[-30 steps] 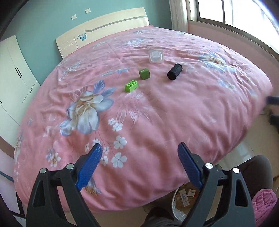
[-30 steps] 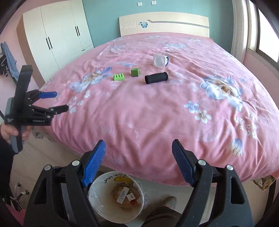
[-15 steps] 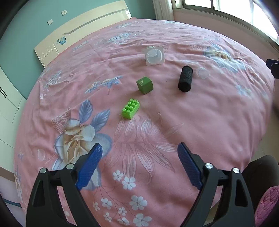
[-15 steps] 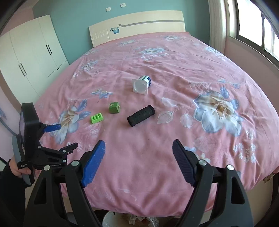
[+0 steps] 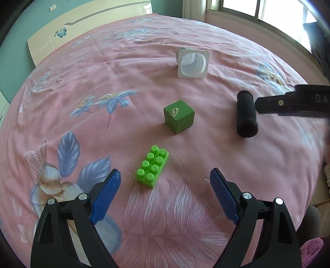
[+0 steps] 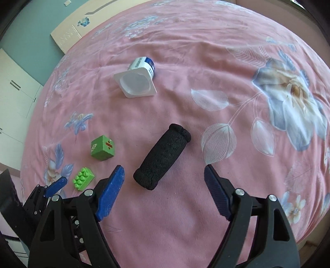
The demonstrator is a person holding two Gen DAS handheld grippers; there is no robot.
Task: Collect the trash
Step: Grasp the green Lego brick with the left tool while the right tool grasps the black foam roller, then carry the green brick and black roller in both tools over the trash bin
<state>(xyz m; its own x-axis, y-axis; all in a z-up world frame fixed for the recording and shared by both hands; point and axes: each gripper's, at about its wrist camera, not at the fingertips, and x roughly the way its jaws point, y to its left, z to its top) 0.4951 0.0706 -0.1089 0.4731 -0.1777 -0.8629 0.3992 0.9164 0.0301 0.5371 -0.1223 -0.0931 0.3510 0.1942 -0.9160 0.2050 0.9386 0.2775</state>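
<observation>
Four items lie on the pink floral bed. A light green toy brick [image 5: 152, 166] [image 6: 83, 178] sits just ahead of my open, empty left gripper [image 5: 165, 185]. A dark green cube [image 5: 179, 116] [image 6: 102, 148] lies beyond it. A black foam roll [image 6: 162, 159] [image 5: 246, 113] lies just ahead of my open, empty right gripper [image 6: 164, 181]. A white plastic cup [image 5: 193, 63] [image 6: 138, 80] lies on its side farther back, mouth toward me. The right gripper shows at the right edge of the left wrist view [image 5: 292, 104], and the left gripper at the lower left of the right wrist view [image 6: 51, 188].
The pink bedspread [image 5: 103, 82] fills both views. A cream headboard [image 5: 82, 24] stands at the far end against a teal wall. White wardrobe doors [image 6: 14, 96] stand on the left. A window [image 5: 268, 12] is at the far right.
Both grippers have moved forward and down over the bed toward the items. The trash bin below the bed edge has left the view. Both stay open.
</observation>
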